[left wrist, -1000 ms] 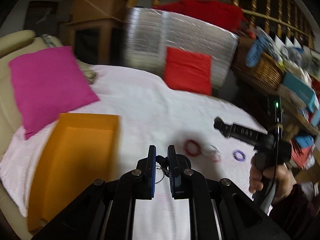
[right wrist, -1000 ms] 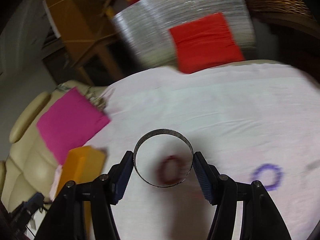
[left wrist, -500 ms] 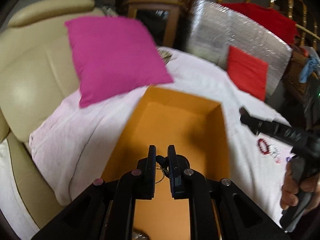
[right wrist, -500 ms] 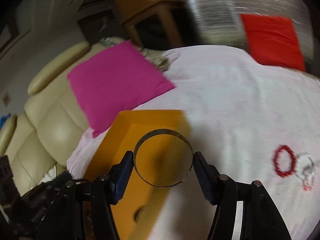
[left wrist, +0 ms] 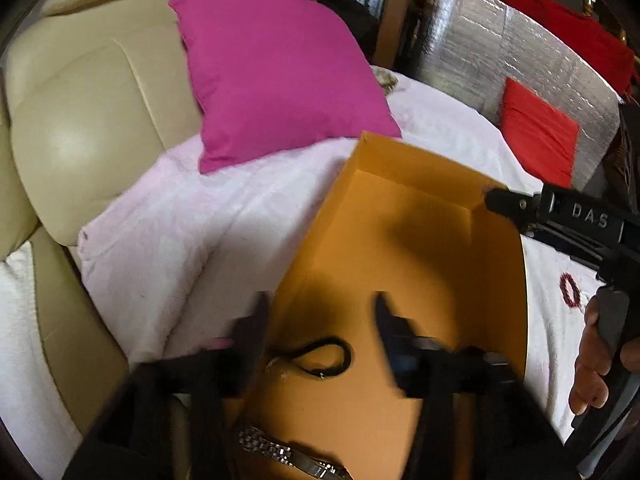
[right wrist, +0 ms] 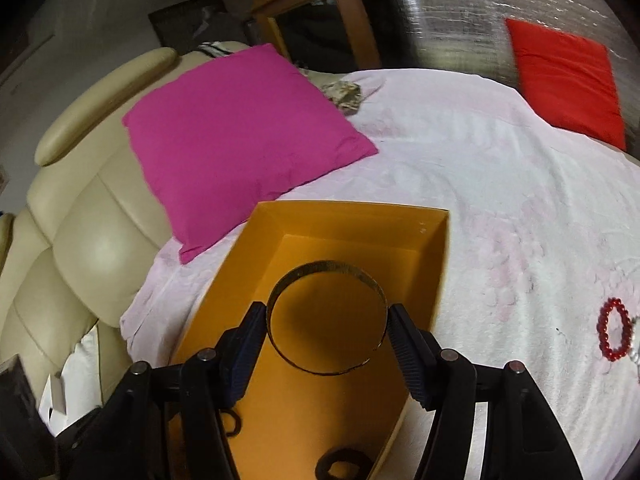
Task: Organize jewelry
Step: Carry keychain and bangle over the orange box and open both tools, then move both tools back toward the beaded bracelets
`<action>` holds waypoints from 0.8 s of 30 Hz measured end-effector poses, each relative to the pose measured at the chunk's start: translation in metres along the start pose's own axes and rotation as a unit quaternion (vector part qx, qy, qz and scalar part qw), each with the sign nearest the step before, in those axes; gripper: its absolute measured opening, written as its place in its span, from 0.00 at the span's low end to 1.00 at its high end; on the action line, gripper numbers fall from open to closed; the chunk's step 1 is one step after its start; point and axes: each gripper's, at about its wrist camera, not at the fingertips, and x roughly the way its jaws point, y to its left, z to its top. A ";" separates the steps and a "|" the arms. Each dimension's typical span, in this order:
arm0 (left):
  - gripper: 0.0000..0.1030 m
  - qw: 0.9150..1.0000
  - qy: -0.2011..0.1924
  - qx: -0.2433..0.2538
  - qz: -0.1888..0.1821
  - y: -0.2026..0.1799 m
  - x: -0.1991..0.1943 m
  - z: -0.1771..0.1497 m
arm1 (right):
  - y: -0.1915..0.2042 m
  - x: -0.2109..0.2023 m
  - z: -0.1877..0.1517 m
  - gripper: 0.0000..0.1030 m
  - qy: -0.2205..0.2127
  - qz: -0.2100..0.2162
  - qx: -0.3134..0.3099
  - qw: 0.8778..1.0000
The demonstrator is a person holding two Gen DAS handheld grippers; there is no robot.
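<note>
An orange box (left wrist: 404, 168) (right wrist: 344, 216) lies open on the white bedspread. My left gripper (left wrist: 320, 320) is open above the box's near end, its fingers blurred. A black cord necklace (left wrist: 328, 356) lies on the box floor between them, and a metal watch band (left wrist: 288, 454) lies nearer. My right gripper (right wrist: 327, 320) is shut on a wide metal bangle (right wrist: 327, 272) and holds it over the box. The right gripper's body also shows in the left wrist view (left wrist: 568, 216). A red bead bracelet (right wrist: 614, 334) (left wrist: 570, 290) lies on the bedspread to the right.
A pink cushion (left wrist: 276, 72) (right wrist: 236, 136) leans on the cream sofa (left wrist: 80, 120) behind the box. A red cushion (right wrist: 568, 80) and a silver foil panel (left wrist: 520, 56) stand at the far right. Dark jewelry pieces (right wrist: 340, 464) lie in the box's near end.
Both grippers swung left from the bedspread to over the orange box. My left gripper opened and the black cord necklace now lies in the box. The right still holds the bangle.
</note>
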 end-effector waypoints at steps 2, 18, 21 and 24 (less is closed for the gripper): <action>0.62 1.000 -0.010 0.001 0.005 -0.002 -0.007 0.002 | -0.006 -0.004 0.003 0.65 -0.001 0.004 0.009 1.000; 0.66 0.997 -0.046 0.057 -0.020 -0.070 -0.057 0.006 | -0.149 -0.126 0.005 0.65 -0.089 -0.075 0.080 0.990; 0.67 0.995 -0.048 0.087 -0.031 -0.102 -0.064 0.001 | -0.203 -0.158 -0.009 0.64 -0.100 -0.110 0.111 0.983; 0.68 0.990 -0.046 0.127 -0.042 -0.145 -0.068 -0.009 | -0.256 -0.185 -0.029 0.64 -0.105 -0.142 0.142 0.974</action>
